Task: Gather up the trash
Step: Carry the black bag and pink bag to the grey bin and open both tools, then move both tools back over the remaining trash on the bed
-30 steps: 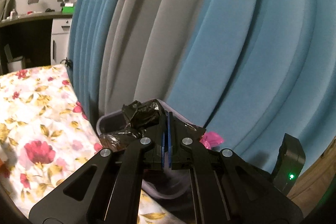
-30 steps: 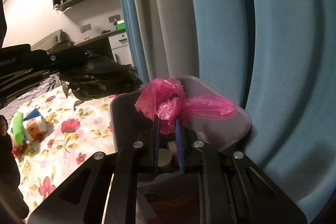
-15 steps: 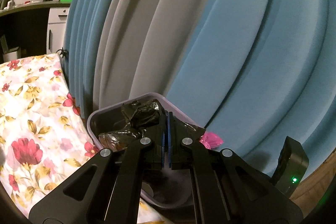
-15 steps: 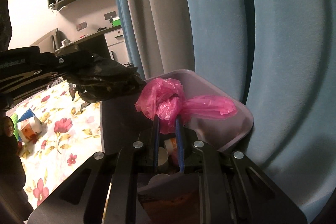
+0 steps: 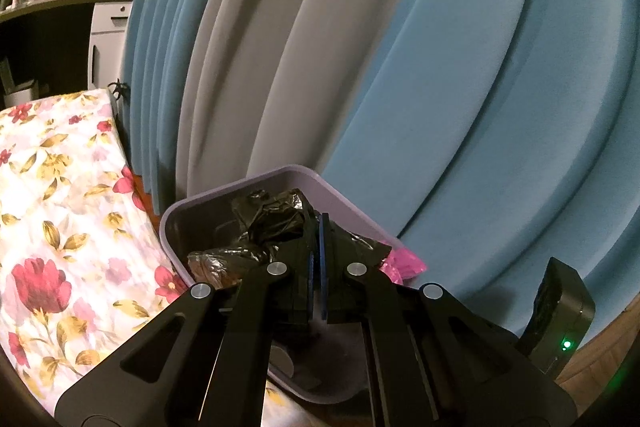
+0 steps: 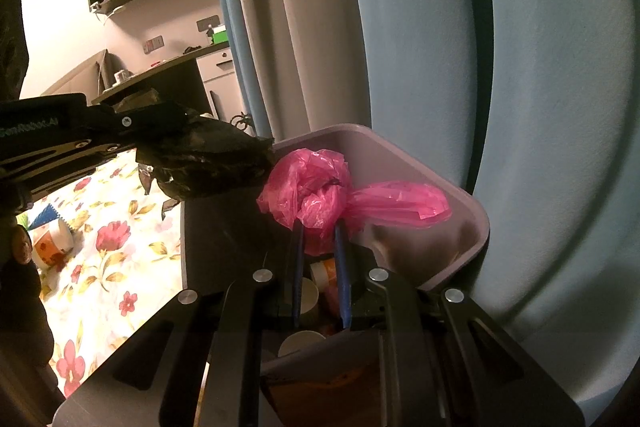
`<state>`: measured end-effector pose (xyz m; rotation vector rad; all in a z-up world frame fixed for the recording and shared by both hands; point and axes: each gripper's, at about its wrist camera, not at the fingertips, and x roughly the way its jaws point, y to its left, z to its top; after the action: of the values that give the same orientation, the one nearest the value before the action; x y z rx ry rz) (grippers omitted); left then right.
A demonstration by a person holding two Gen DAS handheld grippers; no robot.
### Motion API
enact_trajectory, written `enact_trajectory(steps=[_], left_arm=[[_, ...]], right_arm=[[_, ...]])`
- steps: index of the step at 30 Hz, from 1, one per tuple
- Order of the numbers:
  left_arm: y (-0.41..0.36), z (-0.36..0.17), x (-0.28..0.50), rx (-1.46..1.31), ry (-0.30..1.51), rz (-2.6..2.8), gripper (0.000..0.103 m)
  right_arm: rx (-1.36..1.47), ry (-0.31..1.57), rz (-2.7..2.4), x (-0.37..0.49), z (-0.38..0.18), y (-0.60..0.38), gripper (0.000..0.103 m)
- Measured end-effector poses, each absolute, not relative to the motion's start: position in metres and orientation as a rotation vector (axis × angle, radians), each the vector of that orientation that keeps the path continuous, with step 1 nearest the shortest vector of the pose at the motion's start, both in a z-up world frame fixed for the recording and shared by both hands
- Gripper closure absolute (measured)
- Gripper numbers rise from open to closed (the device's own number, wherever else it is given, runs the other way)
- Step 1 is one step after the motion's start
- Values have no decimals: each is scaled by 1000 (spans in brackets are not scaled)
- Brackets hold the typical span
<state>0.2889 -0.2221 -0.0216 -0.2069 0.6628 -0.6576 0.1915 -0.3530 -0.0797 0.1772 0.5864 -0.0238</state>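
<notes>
Both wrist cameras sit close above the lilac bin (image 5: 340, 195), each looking forward along its own fingers toward the blue and grey curtain (image 5: 440, 67). The right view, seemingly from farther right, also catches the left gripper (image 6: 188, 123); both share the floral bedsheet (image 6: 112, 251).

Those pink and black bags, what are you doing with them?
Someone is picking up trash with a gripper in each hand. The right gripper pinches a crumpled pink bag over the open grey bin, which already has cups inside. The left gripper holds a crumpled black bag over the bin too. Neither bag is dropped yet.
</notes>
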Motion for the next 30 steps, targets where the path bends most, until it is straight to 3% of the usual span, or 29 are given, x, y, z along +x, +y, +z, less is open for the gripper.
enact_trajectory(steps=[15,16,17,18,20,24,30], left_arm=[[-232,-32,300,-202,705,-695,99],[-232,-33,301,-199,708,-693,95],[-232,-33,302,-192,709,-683,79],[-229,-32,301,-191,698,-668,53],[-221,-30,297,-211,667,-641,26],[-201,-24,287,-226,629,-580,16],[-153,-21,251,-169,554,-371,6]], right_arm=[[166,610,-12,196,-87,-355,83],[165,611,-14,196,-87,-355,78],[164,611,-16,197,-87,-356,75],[164,611,-19,197,-87,-356,66],[167,603,-27,195,-87,-358,61],[180,600,-40,192,-86,-363,56],[186,554,-64,176,-75,-362,30]])
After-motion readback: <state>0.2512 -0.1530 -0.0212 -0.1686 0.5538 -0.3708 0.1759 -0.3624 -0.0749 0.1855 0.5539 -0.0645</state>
